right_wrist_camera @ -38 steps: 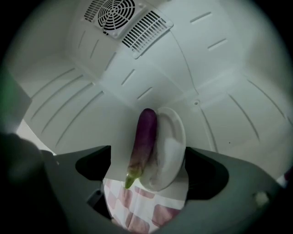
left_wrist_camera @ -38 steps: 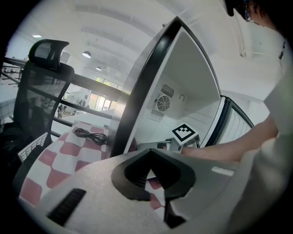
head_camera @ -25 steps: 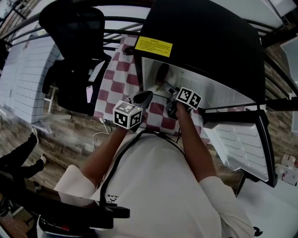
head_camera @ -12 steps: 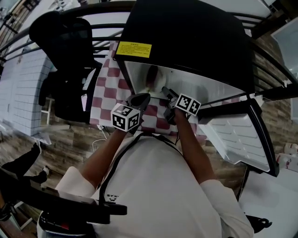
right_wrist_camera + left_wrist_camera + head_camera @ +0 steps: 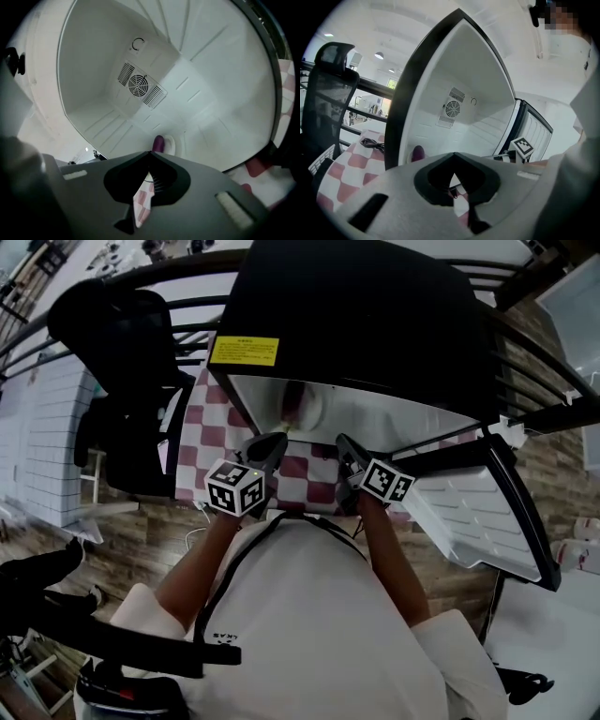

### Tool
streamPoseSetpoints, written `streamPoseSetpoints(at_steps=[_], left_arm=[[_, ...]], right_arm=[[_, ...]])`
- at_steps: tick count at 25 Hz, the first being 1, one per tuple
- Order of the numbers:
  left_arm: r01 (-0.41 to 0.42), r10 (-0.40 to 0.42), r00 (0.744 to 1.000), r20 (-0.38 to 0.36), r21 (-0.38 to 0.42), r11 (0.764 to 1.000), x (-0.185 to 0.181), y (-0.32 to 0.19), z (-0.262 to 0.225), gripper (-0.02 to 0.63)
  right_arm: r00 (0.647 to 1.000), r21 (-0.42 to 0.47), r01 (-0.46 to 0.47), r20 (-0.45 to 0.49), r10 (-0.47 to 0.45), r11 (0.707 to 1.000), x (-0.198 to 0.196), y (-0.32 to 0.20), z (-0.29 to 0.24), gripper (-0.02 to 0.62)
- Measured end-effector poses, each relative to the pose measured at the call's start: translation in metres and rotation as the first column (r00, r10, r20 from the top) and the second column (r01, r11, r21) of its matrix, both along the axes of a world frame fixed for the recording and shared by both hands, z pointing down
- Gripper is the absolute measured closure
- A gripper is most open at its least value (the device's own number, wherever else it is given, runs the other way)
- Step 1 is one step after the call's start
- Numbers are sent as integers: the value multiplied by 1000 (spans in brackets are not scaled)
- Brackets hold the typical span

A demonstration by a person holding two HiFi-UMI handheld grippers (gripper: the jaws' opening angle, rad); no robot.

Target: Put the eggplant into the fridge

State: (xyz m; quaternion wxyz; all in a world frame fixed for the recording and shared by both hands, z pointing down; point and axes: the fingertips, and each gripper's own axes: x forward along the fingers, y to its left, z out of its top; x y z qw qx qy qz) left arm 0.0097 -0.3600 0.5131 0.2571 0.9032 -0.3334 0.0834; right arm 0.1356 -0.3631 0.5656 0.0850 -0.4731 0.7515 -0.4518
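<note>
1. The eggplant [image 5: 158,143] lies inside the fridge [image 5: 375,324], on its floor towards the back, touching or just beside a small white dish [image 5: 169,144]. Only its rounded purple end shows above the gripper bodies, so its long axis cannot be told with certainty.
2. From the right hand-held gripper [image 5: 150,154] the eggplant is straight ahead and deeper in the fridge, well apart from the tips. That gripper's jaws are pressed together with nothing between them.
3. From the left hand-held gripper [image 5: 453,158] the eggplant sits ahead and to the left, just past the fridge's dark front edge. Its jaws also meet, and it holds nothing.
4. Both grippers hang at the mouth of the fridge, above the bench [image 5: 202,427] with its checked cloth, neither touching the eggplant.
5. The door [image 5: 487,521] stands open on the person's right, nearer the right gripper. With the eggplant already placed, that arm looks the likelier one to swing the door shut.
</note>
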Motion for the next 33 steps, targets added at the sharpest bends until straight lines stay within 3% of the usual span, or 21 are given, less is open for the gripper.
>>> streamPoseSetpoints(at_steps=[10,15,33], left_arm=[[41,-40,999,-11,39,998,-15,5,-22,604],[47,-46,999,-20,51,998,-19,14,-31,604],[27,-27,1000,-16,24,999,-17,22,-20,605]], right_arm=[[992,165,74,-110,-56,984,-1,44,-60,589],[994,215,76,-97,-56,974,-2,52,-81,590],[980,246,147,-169,-107,958,-19,47,-87,591]])
